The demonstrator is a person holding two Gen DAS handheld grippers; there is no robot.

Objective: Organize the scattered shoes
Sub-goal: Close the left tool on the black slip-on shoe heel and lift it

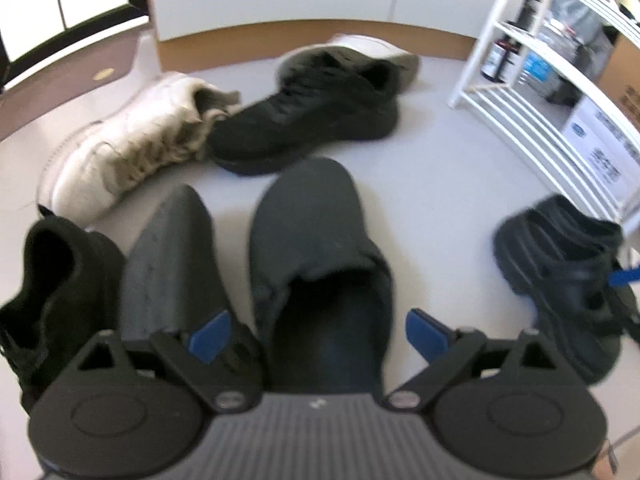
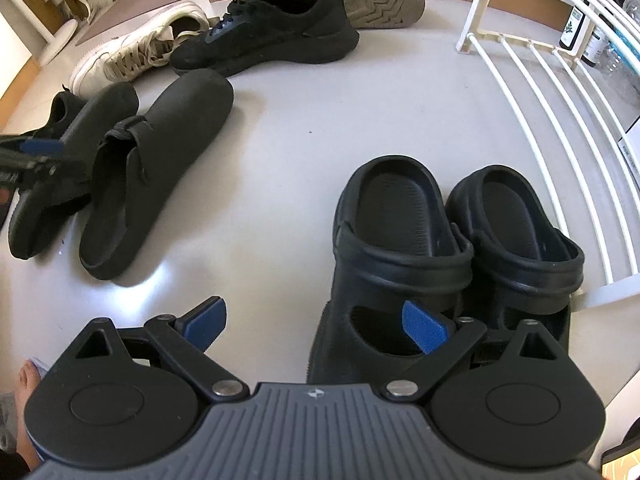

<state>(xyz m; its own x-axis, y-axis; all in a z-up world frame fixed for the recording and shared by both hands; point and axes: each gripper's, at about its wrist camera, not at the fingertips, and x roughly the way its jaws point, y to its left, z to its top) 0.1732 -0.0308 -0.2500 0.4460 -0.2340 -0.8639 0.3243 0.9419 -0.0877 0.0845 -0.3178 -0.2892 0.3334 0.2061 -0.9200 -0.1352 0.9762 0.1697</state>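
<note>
Right wrist view shows a pale grey floor (image 2: 288, 184) with a white rack (image 2: 532, 92) along its right edge. 2 black clogs (image 2: 404, 216) sit side by side just beside the rack; the right gripper (image 2: 316, 324) hangs wide open over them, holding nothing. 2 dark slippers (image 2: 160, 168) lie left, sneakers (image 2: 276, 28) by the far wall. Bare floor lies between. The left gripper (image 1: 318, 336) is wide open above 1 slipper, empty.

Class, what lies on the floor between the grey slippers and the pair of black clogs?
Nothing: the right wrist view shows bare floor between the grey slippers and black clogs.
</note>
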